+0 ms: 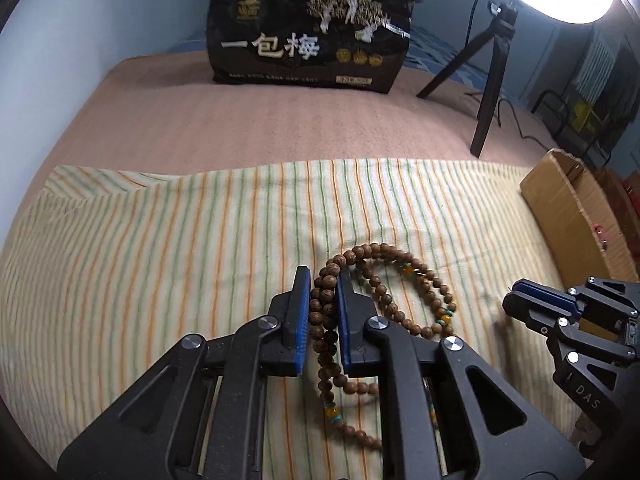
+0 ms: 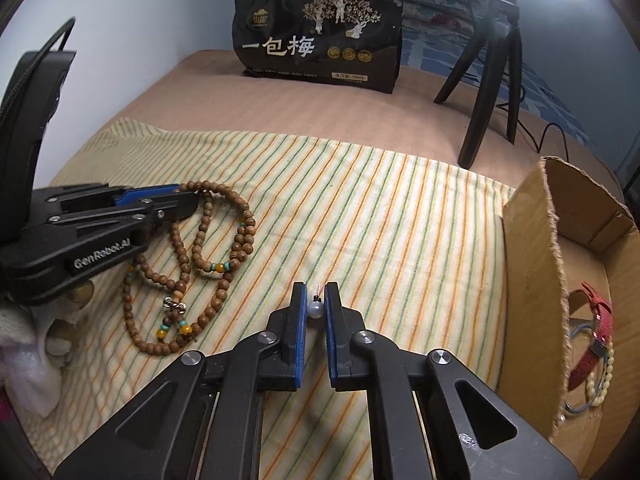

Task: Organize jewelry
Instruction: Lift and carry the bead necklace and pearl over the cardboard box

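A long string of brown wooden beads [image 1: 384,280] with amber and teal accents lies coiled on the striped cloth [image 1: 160,248]. My left gripper [image 1: 323,280] is shut on a bunch of its strands; it also shows in the right wrist view [image 2: 160,200] beside the beads [image 2: 208,240]. My right gripper [image 2: 316,300] is shut on a small pale pearl pendant [image 2: 316,310] just above the cloth, and shows at the right of the left wrist view [image 1: 532,300].
An open cardboard box [image 2: 532,280] stands at the right, holding a red strap [image 2: 592,328] and a pale bead string [image 2: 600,380]. A black snack bag [image 2: 320,36] and a tripod [image 2: 492,80] stand at the back. White cloth [image 2: 28,360] lies at the left.
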Tool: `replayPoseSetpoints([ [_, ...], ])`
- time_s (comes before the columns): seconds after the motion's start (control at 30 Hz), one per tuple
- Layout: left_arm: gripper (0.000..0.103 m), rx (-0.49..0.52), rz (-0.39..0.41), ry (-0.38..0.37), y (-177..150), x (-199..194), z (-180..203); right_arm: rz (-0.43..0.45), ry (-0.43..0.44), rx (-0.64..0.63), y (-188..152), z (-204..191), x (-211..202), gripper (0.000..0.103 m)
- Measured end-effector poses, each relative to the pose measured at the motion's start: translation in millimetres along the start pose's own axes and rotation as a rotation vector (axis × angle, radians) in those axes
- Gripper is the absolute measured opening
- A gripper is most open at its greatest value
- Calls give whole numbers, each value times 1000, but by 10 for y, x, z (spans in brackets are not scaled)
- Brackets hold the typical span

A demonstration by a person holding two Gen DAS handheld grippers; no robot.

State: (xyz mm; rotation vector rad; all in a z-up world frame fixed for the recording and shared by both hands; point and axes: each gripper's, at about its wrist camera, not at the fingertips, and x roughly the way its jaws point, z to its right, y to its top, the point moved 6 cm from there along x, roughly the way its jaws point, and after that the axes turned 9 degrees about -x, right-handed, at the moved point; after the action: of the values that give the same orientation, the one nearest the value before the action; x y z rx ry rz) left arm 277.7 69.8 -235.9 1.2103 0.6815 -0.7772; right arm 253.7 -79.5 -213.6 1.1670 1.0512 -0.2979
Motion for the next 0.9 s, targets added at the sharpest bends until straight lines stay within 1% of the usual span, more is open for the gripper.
replayPoseSetpoints([
  [0.37, 11, -1, 73, -11, 37, -583, 77, 67, 16, 13, -41, -61, -472, 7],
  [0.7, 11, 0, 137, -63, 124, -1111, 270, 133, 19, 23, -102, 68, -947, 7],
  [0.9, 11, 8, 185, -107, 193, -1477, 505, 171, 12, 36, -161, 195, -1244, 7],
])
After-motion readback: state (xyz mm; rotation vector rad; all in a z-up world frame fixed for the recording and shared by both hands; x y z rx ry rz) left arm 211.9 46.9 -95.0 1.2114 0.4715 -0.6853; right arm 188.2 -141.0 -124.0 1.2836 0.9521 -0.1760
